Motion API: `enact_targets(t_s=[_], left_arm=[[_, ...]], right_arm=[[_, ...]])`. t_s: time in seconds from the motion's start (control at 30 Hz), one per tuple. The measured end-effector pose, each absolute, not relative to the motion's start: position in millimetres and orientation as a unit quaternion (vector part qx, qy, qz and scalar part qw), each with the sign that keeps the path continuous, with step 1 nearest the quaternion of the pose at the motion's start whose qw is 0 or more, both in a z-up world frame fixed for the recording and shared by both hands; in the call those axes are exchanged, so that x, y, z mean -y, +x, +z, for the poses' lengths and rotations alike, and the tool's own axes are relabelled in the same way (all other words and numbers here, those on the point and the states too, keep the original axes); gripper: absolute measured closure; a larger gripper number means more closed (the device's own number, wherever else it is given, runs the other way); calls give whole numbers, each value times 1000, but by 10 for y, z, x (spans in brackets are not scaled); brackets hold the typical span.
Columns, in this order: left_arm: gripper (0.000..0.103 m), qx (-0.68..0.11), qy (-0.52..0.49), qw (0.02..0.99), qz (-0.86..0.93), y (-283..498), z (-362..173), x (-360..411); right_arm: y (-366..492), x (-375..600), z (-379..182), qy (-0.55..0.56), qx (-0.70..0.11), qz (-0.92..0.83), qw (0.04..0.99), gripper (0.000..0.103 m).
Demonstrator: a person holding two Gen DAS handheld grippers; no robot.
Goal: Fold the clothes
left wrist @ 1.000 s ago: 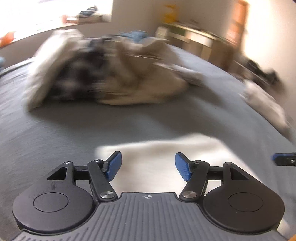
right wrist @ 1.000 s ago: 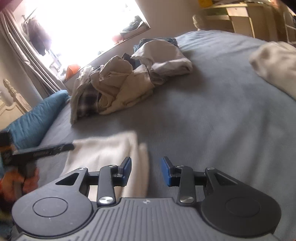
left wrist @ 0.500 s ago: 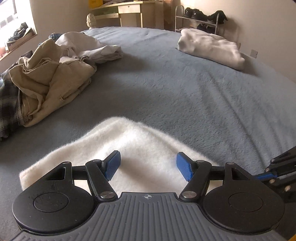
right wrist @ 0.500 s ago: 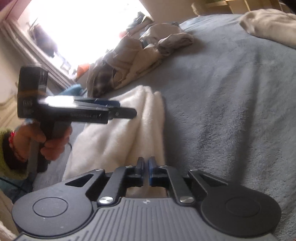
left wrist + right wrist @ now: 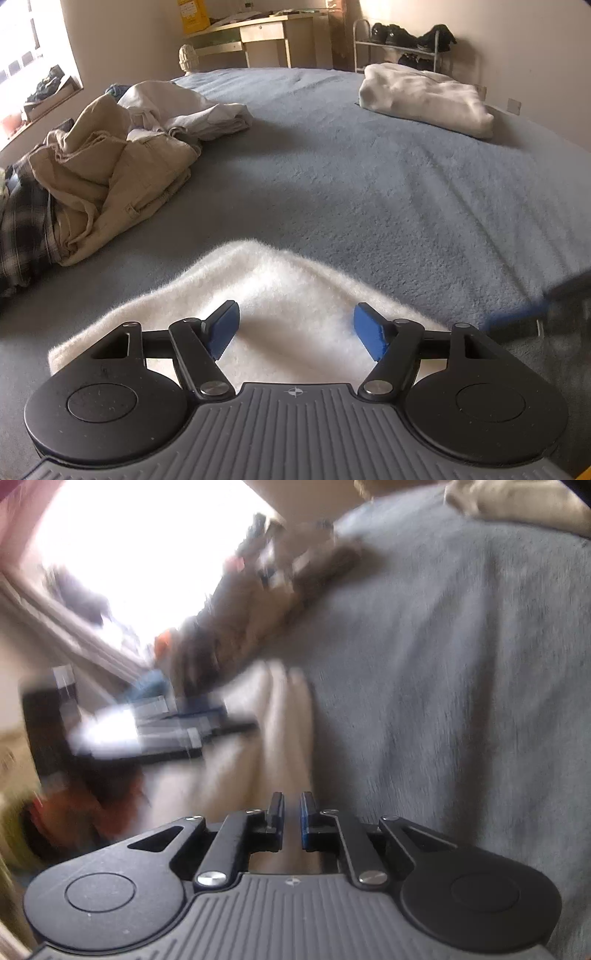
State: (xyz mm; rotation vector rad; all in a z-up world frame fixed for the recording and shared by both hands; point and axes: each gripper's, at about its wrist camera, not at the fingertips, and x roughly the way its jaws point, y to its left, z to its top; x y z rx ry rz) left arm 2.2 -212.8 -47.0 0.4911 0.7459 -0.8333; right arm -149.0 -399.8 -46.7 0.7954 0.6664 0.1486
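A white fluffy garment point(image 5: 280, 280) lies on the grey-blue bed cover point(image 5: 369, 184), close to the near edge. My left gripper point(image 5: 295, 325) hovers over it with its jaws wide and still opening, and nothing is pinched between its blue pads. In the blurred right wrist view my right gripper point(image 5: 291, 801) sits low at the garment's point(image 5: 258, 738) right edge. Its jaws are opening from shut and show a narrow gap, with cloth visible beyond it. The left gripper point(image 5: 229, 720) also appears there, held by a hand point(image 5: 74, 812). A blur at the right edge of the left wrist view is the right gripper point(image 5: 517, 321).
A heap of beige clothes point(image 5: 110, 177) with a plaid piece point(image 5: 22, 229) lies at the left of the bed. A folded white garment point(image 5: 424, 99) rests at the far right. A desk point(image 5: 258, 37) and a shoe rack point(image 5: 402, 40) stand against the far wall.
The left gripper swung right across the bed, then settled over the white garment. The right gripper sank to the garment's edge, shut, and has now parted slightly.
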Motion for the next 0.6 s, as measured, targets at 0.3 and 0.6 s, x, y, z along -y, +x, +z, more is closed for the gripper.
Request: enact_targets(t_s=[0.3, 0.6], left_arm=[[32, -350, 215, 822, -394, 39, -505, 2056], [31, -341, 210, 826, -396, 37, -531, 2018]], right_arm=[[-655, 3962, -630, 410, -319, 85, 850, 82], [-521, 4012, -804, 442, -322, 87, 833, 81]])
